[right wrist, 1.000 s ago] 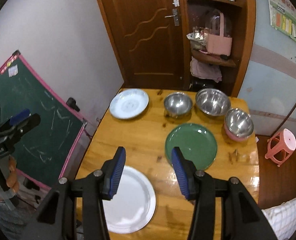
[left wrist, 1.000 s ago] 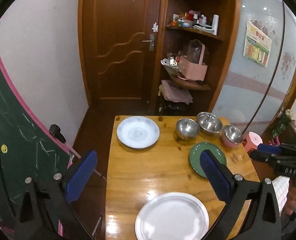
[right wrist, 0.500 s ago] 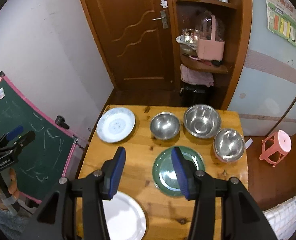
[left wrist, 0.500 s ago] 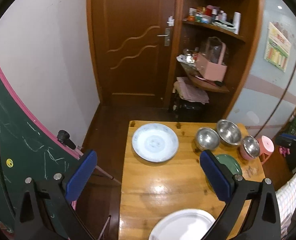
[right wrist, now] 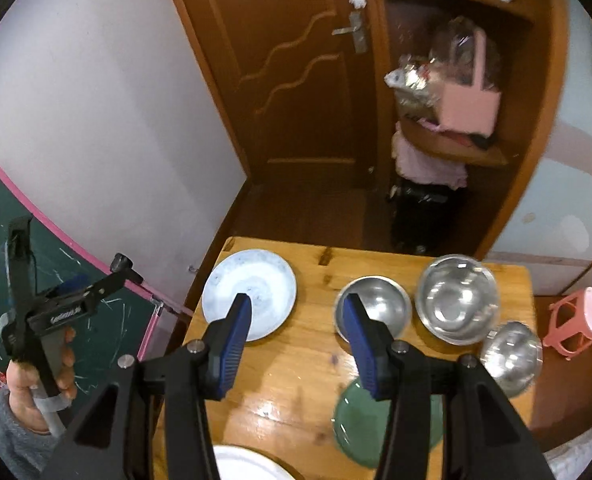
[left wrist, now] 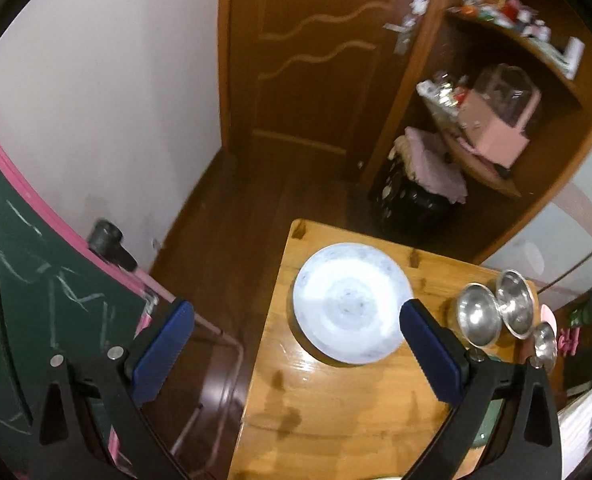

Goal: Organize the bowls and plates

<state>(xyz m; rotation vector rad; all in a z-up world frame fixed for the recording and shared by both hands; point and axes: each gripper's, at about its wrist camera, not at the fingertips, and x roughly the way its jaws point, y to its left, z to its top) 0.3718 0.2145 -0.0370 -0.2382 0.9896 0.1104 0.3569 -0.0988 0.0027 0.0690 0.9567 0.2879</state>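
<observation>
A pale blue patterned plate (left wrist: 349, 302) (right wrist: 252, 292) lies at the far left corner of the wooden table (left wrist: 335, 408) (right wrist: 296, 364). My left gripper (left wrist: 294, 316) hangs open above the table's left edge, its right finger over the plate's rim. A hand holds this gripper (right wrist: 76, 292) left of the table. Three steel bowls (right wrist: 371, 312) (right wrist: 457, 298) (right wrist: 511, 356) stand along the far right. My right gripper (right wrist: 296, 304) is open and empty above the table's middle. The green plate (right wrist: 375, 428) and the white plate (right wrist: 248, 464) lie beneath it, partly hidden.
A green chalkboard with a pink frame (left wrist: 36, 300) (right wrist: 0, 216) stands close to the table's left side. Behind the table are a wooden door (right wrist: 296, 80), a shelf with a pink basket (right wrist: 467, 108) and a dark bin (left wrist: 411, 200). A pink stool (right wrist: 579, 320) is on the floor at right.
Both grippers travelled toward the table's far end. The left one also swung left, sank and rolled, so the pale blue plate looms larger. The jaws kept their openings.
</observation>
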